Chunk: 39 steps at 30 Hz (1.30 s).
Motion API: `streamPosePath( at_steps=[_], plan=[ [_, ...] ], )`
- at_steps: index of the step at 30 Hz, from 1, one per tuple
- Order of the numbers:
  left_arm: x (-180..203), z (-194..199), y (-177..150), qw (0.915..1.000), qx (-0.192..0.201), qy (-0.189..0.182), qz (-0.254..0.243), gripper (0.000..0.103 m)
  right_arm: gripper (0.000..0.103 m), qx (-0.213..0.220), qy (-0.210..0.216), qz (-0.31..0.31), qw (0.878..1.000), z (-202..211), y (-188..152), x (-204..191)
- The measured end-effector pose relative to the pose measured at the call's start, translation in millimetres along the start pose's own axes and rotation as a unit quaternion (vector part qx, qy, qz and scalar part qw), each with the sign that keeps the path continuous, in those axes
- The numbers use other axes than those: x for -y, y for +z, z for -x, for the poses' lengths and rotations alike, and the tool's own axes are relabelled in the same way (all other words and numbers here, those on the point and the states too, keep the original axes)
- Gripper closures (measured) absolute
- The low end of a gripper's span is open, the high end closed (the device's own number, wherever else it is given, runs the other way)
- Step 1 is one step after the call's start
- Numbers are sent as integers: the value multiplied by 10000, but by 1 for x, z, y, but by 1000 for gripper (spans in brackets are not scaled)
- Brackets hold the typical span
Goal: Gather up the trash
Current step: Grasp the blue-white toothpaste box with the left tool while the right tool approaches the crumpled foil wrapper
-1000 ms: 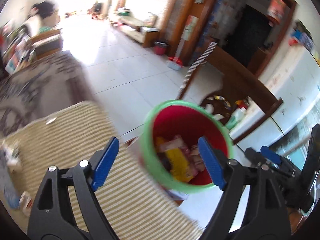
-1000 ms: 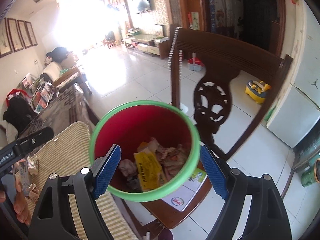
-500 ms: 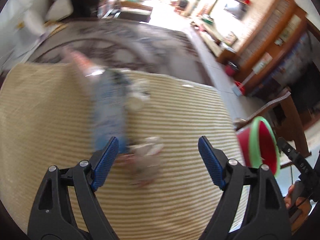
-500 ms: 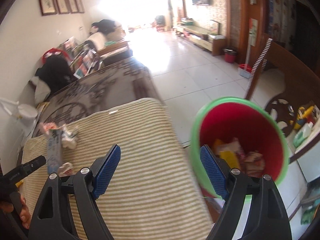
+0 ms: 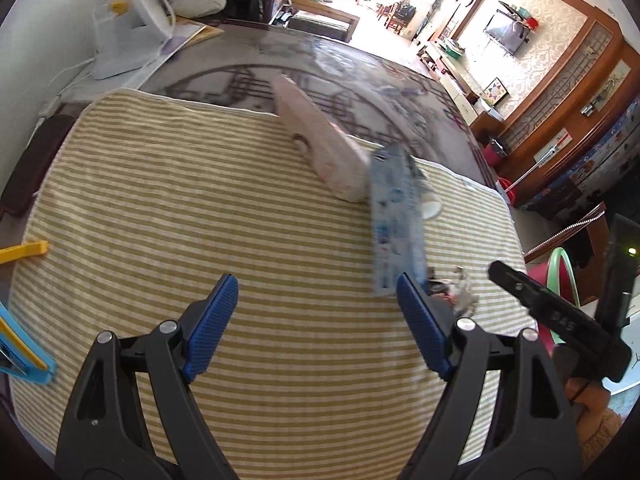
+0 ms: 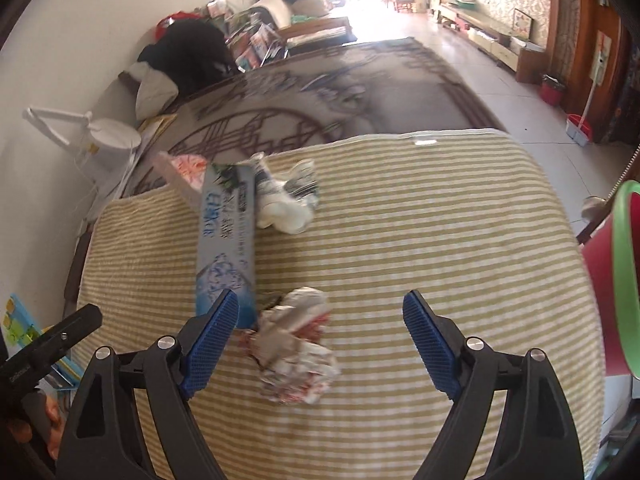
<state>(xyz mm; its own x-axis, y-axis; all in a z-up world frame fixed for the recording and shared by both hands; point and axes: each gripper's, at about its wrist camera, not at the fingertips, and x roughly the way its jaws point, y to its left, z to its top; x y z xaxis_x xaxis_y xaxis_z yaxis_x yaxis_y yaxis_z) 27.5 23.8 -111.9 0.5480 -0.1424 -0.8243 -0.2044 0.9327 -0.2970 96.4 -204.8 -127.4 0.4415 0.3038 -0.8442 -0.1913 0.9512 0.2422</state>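
Both hand-held grippers hover over a striped yellow-and-white cloth point(image 6: 420, 216) that covers the near end of a table, each with its blue-padded jaws spread wide and nothing between them. The right gripper point(image 6: 320, 332) points down and forward at a crumpled wrapper point(image 6: 296, 344), which lies on the cloth in the gap between its fingers, nearer the left pad and not touched by either. The left gripper point(image 5: 316, 324) hangs over bare cloth, tilted forward, with only stripes between its pads. In the left wrist view the long blue-and-white box point(image 5: 394, 216) lies just beyond its right fingertip, and past the far end of that box a pink box point(image 5: 320, 144) rests at an angle, half on the cloth and half on the patterned table top point(image 5: 360, 92). In the right wrist view a crushed white packet point(image 6: 286, 196) sits just beside the far end of the blue-and-white box. The red bucket with a green rim point(image 6: 616, 280) stands off the right edge of the cloth, close to it. Between the crumpled wrapper and that edge the cloth shows only its stripes. At the cloth's left edge, in the left wrist view, a yellow clip point(image 5: 24, 252) and a blue clip point(image 5: 22, 352) pinch the fabric. A white desk lamp point(image 6: 96, 140) stands at the far left by the wall.
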Motion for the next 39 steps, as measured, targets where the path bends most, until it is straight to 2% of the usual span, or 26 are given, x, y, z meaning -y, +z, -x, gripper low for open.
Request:
streamPosePath(
  at_steps=[7, 8, 10, 11, 14, 19, 23, 24, 26, 27, 29, 34, 39],
  plan=[
    [-15, -9, 12, 9997, -139, -153, -89, 24, 20, -554, -130, -206, 9982, -38, -10, -13],
    [-13, -14, 14, 9995, -199, -206, -119, 24, 23, -596, -174, -257, 9977, -39, -12, -11],
    [-5, -22, 19, 9988, -276, -333, -214, 24, 42, -618, -187, -427, 9970, -38, -18, -5],
    [-1, -26, 21, 9985, -295, -376, -280, 24, 59, -618, -169, -483, 9968, -36, -19, -3],
    [19, -45, 29, 9965, -408, -537, -493, 24, 67, -405, -215, -533, 9975, -13, -25, -1],
    [57, -94, 42, 9919, -714, -636, -837, 24, 68, 2, -311, -485, 9983, 29, -37, -5],
    [67, -122, 47, 9900, -927, -643, -848, 27, 68, -29, -284, -453, 9986, 36, -45, -10],
    [66, -127, 47, 9895, -989, -668, -810, 31, 68, -82, -276, -451, 9986, 35, -48, -10],
    [65, -133, 48, 9873, -1126, -839, -736, 54, 68, -213, -261, -473, 9983, 28, -51, -12],
    [64, -130, 47, 9866, -1127, -939, -713, 56, 68, -265, -259, -489, 9981, 26, -54, -12],
    [62, -121, 46, 9868, -1046, -899, -849, 62, 68, -344, -236, -503, 9979, 21, -56, -12],
    [40, -89, 42, 9885, -819, -999, -782, 64, 68, -376, -161, -382, 9984, 17, -54, -23],
    [11, -54, 29, 9931, -668, -791, -558, 63, 67, -417, -52, -197, 9989, 8, -51, -39]
  ],
)
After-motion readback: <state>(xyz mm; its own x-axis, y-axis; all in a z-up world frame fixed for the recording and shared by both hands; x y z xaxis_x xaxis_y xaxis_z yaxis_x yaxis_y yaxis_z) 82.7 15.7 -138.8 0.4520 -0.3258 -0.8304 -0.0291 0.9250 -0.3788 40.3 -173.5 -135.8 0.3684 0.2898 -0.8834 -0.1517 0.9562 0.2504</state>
